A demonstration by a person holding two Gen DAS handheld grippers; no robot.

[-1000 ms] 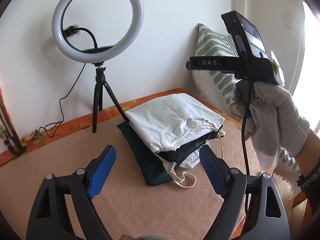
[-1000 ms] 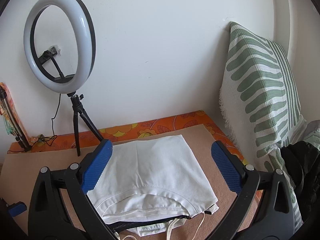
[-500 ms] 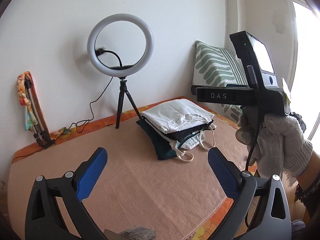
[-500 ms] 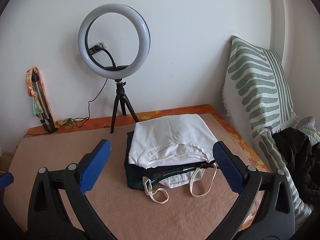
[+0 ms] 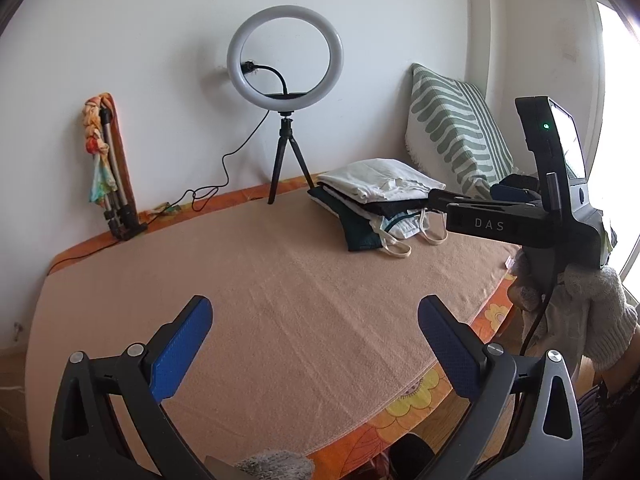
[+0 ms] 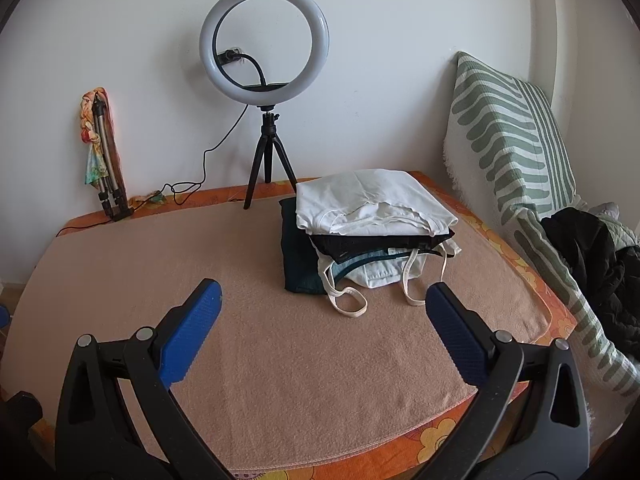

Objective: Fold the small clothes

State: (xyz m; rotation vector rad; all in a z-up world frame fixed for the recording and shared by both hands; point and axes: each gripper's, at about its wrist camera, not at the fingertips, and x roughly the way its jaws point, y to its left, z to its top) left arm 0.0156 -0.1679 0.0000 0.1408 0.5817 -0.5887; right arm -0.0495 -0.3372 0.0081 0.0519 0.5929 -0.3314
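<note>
While both tools are hovering above the peach blanket (image 6: 280, 360) with nothing in them, the stack of folded clothes (image 6: 372, 224) is lying just in front of the ring light (image 6: 264, 44) tripod, a little toward the striped cushion (image 6: 508, 140). The left gripper (image 5: 314, 344) is showing its blue fingers (image 5: 180, 352) spread wide apart, and the right gripper (image 6: 322, 328) is standing the same way, wide and gripping nothing.

On top of the stack a white folded garment (image 6: 368, 204) is resting, under it a black piece (image 6: 380, 246), then a pale piece with cream straps (image 6: 344, 300) that are spilling forward, and a dark green one (image 6: 298, 256) at the bottom, on the side away from the cushion.

All of this looks light, soft and limp, so I judge that a piece will sag and lose its fold if it is lifted by one corner only. The better place to take hold is probably the thick folded edge facing the grippers, one tool at each end. The loose straps could catch on a finger. Beside the cushion a heap of dark clothing (image 6: 592, 264) is lying, maybe not yet folded; I cannot tell.
</note>
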